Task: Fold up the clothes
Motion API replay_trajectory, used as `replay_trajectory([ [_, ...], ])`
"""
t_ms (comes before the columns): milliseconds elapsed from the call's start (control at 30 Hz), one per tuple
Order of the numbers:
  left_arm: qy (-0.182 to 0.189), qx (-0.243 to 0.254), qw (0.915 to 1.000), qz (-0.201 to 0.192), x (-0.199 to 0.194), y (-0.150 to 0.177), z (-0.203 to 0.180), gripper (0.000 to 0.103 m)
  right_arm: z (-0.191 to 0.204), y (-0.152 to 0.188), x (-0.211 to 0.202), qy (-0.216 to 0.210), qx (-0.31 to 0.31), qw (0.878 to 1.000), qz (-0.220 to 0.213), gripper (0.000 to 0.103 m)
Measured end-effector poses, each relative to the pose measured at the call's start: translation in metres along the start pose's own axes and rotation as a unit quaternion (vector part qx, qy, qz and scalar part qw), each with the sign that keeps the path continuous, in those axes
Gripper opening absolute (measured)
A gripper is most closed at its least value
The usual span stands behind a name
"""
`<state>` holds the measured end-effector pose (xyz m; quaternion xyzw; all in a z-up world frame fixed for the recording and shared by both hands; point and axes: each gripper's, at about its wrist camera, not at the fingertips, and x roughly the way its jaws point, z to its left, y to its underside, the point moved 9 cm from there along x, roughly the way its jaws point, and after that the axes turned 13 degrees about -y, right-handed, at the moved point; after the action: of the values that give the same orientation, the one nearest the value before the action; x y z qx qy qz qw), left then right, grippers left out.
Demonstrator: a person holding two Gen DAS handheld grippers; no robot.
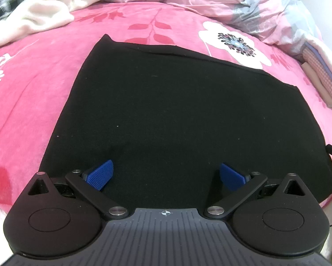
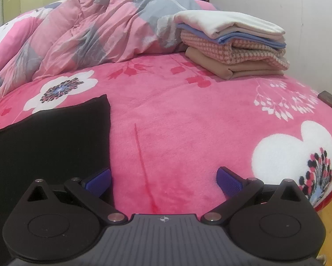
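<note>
Left gripper (image 1: 166,175) is standing released, its blue pads (image 1: 100,174) spread wide and holding nothing, hovering over the near portion of the black garment (image 1: 177,110). Right gripper (image 2: 165,180) is likewise released and empty, its left pad sitting at the garment's right edge (image 2: 109,133) while the rest of it is hanging over bare pink blanket (image 2: 188,122).

The black garment is lying flat on the bed, spread as a smooth panel with a straight far edge and one pointed far corner (image 1: 106,36). Whether it is already folded once cannot be told. Judgement: the work is standing between folds, with no cloth in hand. The next move is likely calling for both grippers to close on the near corners or a side edge and carry it over.

Room for moving: open blanket is lying to the right of the garment and beyond its far edge. A folded stack (image 2: 232,46) is sitting well apart at the far right, probably the destination. The crumpled duvet (image 2: 88,33) is bounding the far side; a loose white cloth (image 1: 44,11) is lying far left.
</note>
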<state>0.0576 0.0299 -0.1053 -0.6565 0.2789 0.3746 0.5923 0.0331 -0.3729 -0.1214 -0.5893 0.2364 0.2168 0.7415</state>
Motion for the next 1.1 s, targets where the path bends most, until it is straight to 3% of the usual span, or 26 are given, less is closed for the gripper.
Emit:
replay_trajectory([
  [133, -0.004, 0.004, 1.0, -0.002, 0.0, 0.001, 0.0, 0.103, -0.001, -0.005, -0.007, -0.018, 0.011, 1.0, -0.007, 0.103],
  [333, -0.011, 0.011, 0.9999, -0.005, 0.0, 0.002, -0.002, 0.103, 0.006, -0.025, -0.034, -0.05, 0.023, 0.996, -0.066, 0.103],
  [533, -0.017, 0.019, 0.9996, -0.009, 0.0, 0.003, -0.003, 0.103, 0.049, -0.037, -0.05, -0.109, -0.032, 0.988, -0.103, 0.103],
  [667, -0.023, 0.033, 0.9991, -0.013, 0.0, 0.004, -0.005, 0.103, 0.089, -0.031, -0.052, -0.154, -0.082, 0.979, -0.103, 0.103],
  [833, -0.036, 0.056, 0.9975, -0.024, 0.001, 0.007, -0.008, 0.103, 0.131, -0.014, -0.052, -0.181, -0.14, 0.969, -0.094, 0.103],
  [967, -0.045, 0.051, 0.9971, -0.034, -0.003, 0.005, -0.008, 0.103, 0.142, -0.007, -0.057, -0.195, -0.149, 0.965, -0.091, 0.101],
  [1100, -0.054, 0.03, 0.9953, -0.074, -0.023, -0.004, 0.002, 0.103, 0.144, -0.003, -0.064, -0.203, -0.151, 0.963, -0.092, 0.099],
])
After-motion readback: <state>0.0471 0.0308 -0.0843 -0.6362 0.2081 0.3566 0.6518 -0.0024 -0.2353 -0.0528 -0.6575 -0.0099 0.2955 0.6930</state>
